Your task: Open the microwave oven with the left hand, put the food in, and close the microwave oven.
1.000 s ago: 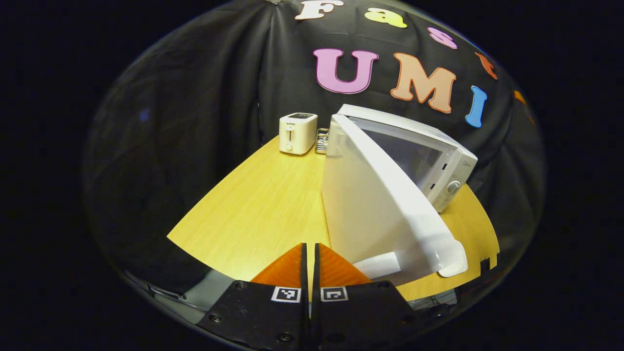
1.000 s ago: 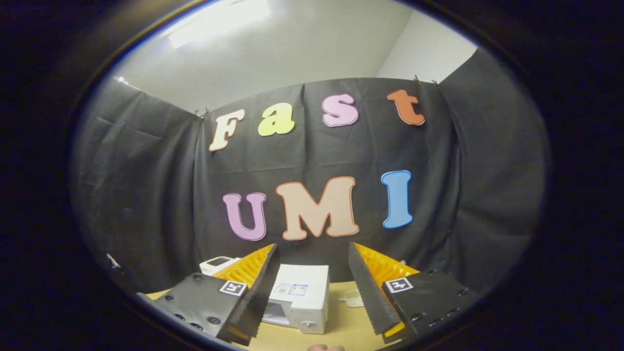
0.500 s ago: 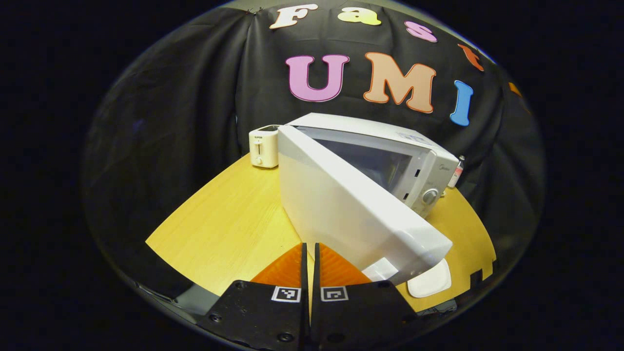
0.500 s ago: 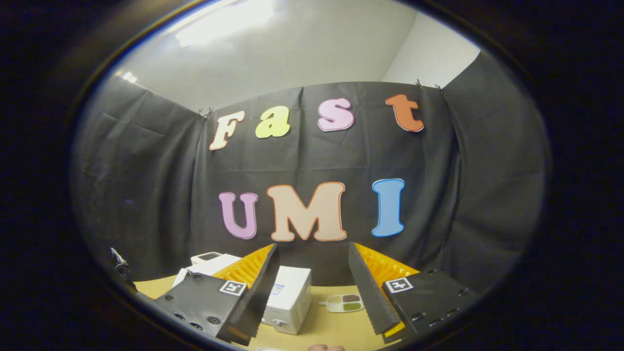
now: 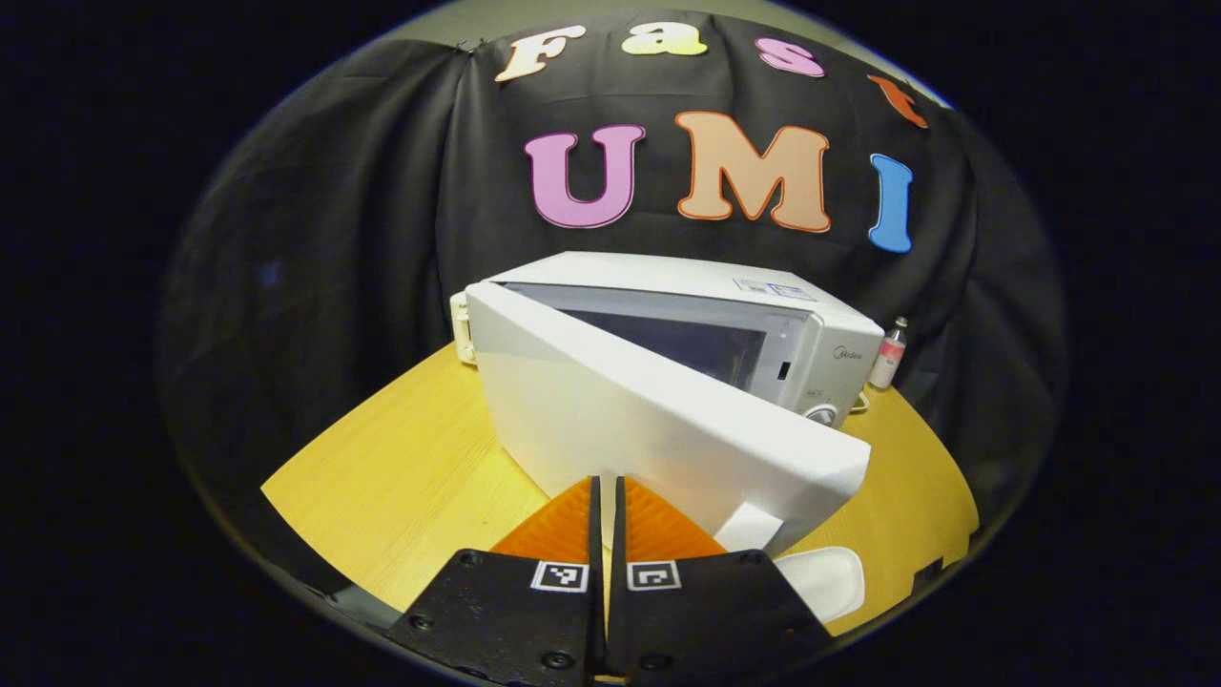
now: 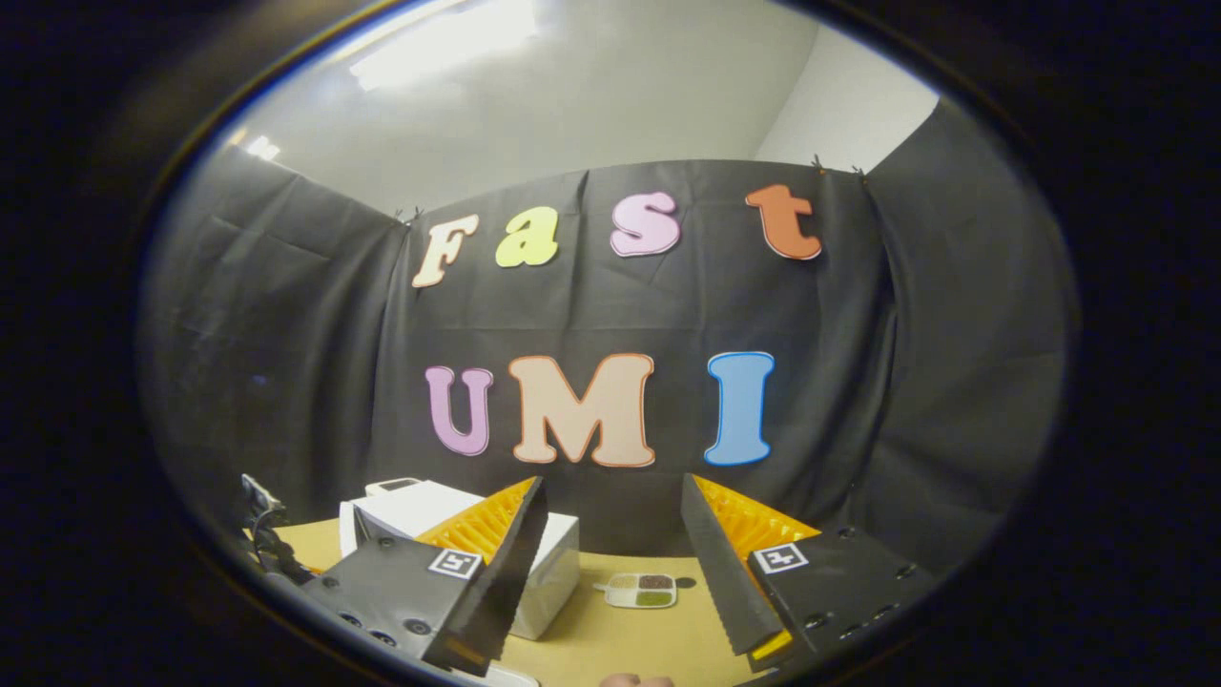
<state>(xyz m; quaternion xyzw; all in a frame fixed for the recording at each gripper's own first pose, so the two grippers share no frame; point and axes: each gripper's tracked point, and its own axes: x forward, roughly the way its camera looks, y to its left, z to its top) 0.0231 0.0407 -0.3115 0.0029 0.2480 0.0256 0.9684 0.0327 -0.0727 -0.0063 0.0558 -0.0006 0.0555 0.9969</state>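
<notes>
Left gripper point(image 5: 605, 496) jaws closed, empty, just before the microwave point(image 5: 687, 382) door point(image 5: 658, 429), ajar. Right gripper point(image 6: 610, 534) jaws open, empty; food tray point(image 6: 637, 591) on table point(image 6: 610, 649) at 12 o'clock, microwave at 10.

Brand name on microwave point(image 5: 844, 353) illegible.

Around you hangs a black cloth point(image 6: 591, 305), creased, clipped up at its top edge and wrapping the booth on three sides. Above it you see a pale wall point(image 6: 610, 114) and a bright ceiling light point(image 6: 448, 43) at the upper left. Below stands a light wood table point(image 5: 420, 458), lit warm yellow.
</notes>
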